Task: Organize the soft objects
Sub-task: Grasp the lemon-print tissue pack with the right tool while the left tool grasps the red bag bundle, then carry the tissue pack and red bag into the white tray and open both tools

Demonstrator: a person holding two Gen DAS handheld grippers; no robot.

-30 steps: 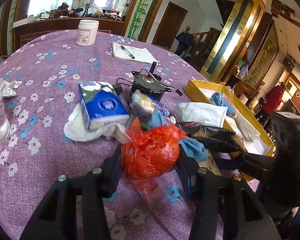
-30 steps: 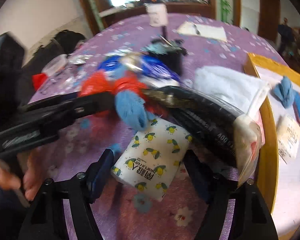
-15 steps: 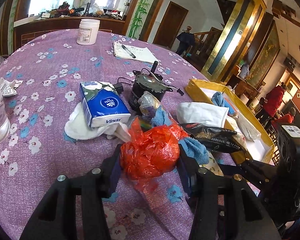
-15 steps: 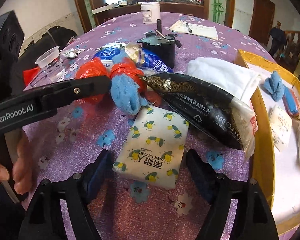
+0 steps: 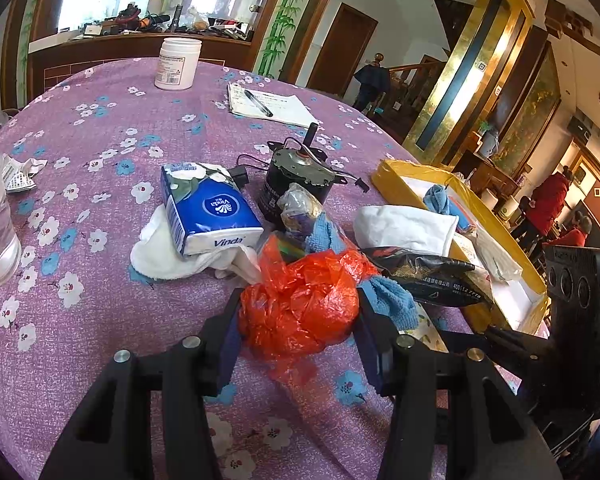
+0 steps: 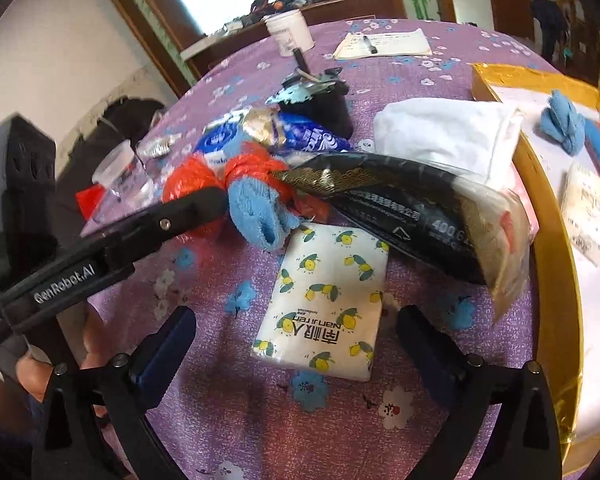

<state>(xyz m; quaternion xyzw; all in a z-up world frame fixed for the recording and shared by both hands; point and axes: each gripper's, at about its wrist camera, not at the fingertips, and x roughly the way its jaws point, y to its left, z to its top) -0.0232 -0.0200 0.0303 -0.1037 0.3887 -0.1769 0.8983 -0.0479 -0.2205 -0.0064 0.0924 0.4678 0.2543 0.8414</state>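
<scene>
Our left gripper [image 5: 298, 332] is clamped on the crumpled red plastic bag [image 5: 300, 304], both pads pressed into its sides, the bundle resting on the purple flowered tablecloth [image 5: 100, 128]; our right gripper [image 6: 296, 340] has its jaws opening wide, straddling the lemon-print tissue pack [image 6: 328, 300] without touching it.

For the step in hand, as we judge it, we should bring the right jaws down level on either side of the pack and close across its narrow width, near the end closest to us; the far end sits under the blue cloth [image 6: 260, 216] and just beside the black packet [image 6: 400, 204], so a low, square grip keeps us from snagging either; the pack is soft, so we squeeze only until it holds.

The pack lies flat; its long axis runs away from us, tilted slightly to the right in the right wrist view, so our jaws already cross it.

The yellow-rimmed tray [image 6: 548, 240] lies just right of the pile, seemingly the destination.
</scene>
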